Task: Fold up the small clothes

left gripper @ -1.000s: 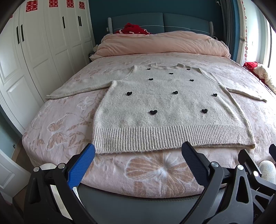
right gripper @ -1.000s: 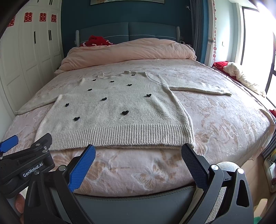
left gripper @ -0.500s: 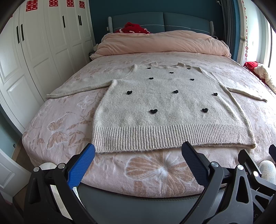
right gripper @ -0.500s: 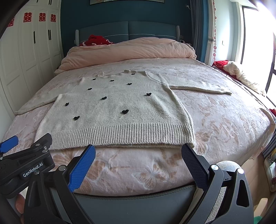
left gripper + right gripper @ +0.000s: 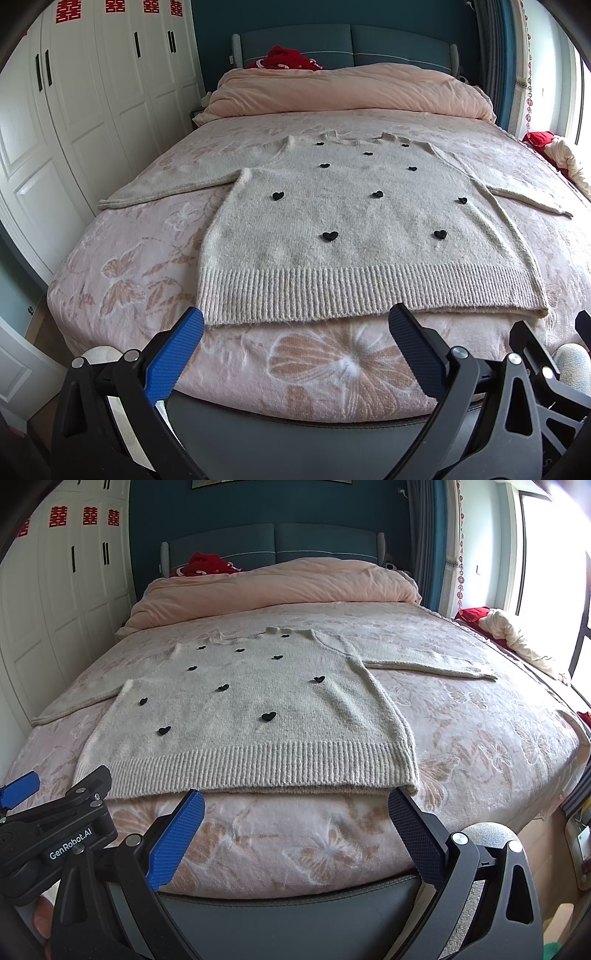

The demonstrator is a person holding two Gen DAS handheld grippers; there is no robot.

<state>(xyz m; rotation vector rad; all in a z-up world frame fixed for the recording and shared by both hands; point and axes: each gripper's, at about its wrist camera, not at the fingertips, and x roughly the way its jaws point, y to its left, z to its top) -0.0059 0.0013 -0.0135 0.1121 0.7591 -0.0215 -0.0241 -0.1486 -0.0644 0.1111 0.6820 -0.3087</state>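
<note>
Sweater (image 5: 354, 229) spread flat on bed (image 5: 122, 273). Both grippers (image 5: 295, 332) (image 5: 295, 812) held apart, empty. Sleeve should be folded inward first, grasped near cuff.

A home bedroom. A large bed (image 5: 122, 266) covered in a pink floral blanket fills the view. At its head stands a blue padded headboard (image 5: 369, 44), with a rolled pink duvet (image 5: 351, 92) just in front. White panelled wardrobes (image 5: 92, 92) with red paper cutouts stand left of the bed; a bright window (image 5: 546, 554) lies right.
</note>
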